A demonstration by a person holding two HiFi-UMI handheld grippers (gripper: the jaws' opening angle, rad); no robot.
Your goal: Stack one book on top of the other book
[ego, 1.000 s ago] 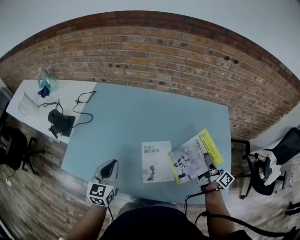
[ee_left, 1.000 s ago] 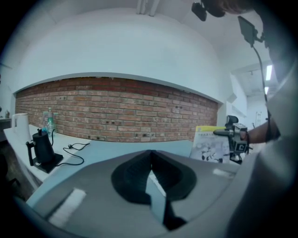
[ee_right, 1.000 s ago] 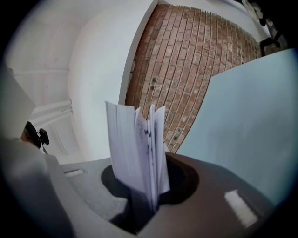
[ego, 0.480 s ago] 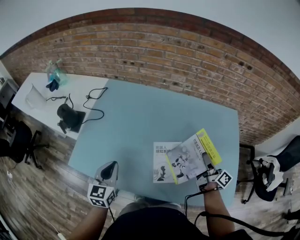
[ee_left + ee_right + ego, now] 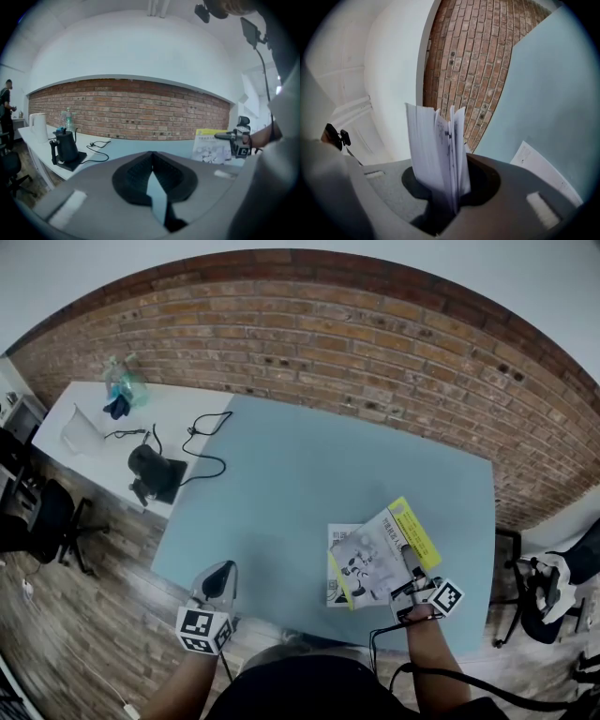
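A book with a yellow spine (image 5: pixel 382 549) hangs tilted above the blue table (image 5: pixel 300 484), with my right gripper (image 5: pixel 410 563) shut on its near edge. It covers most of a white book (image 5: pixel 334 570) lying flat on the table; only that book's left strip shows. In the right gripper view the held book's pages (image 5: pixel 436 150) stand fanned between the jaws, and the white book (image 5: pixel 543 171) lies below at the right. My left gripper (image 5: pixel 219 574) is off the table's front left corner, jaws together and holding nothing. In the left gripper view it (image 5: pixel 151 158) looks toward the held book (image 5: pixel 212 146).
A white side table (image 5: pixel 94 456) at the left carries a black kettle (image 5: pixel 153 472) on its base, a cable (image 5: pixel 202 427) and a bottle (image 5: pixel 119 390). A brick wall (image 5: pixel 375 352) runs behind. Office chairs stand at the left (image 5: pixel 42 521) and right (image 5: pixel 553 587).
The held book has moved left across the table and now lies over the white book, which earlier lay fully in view beside it. The left gripper keeps its pose.
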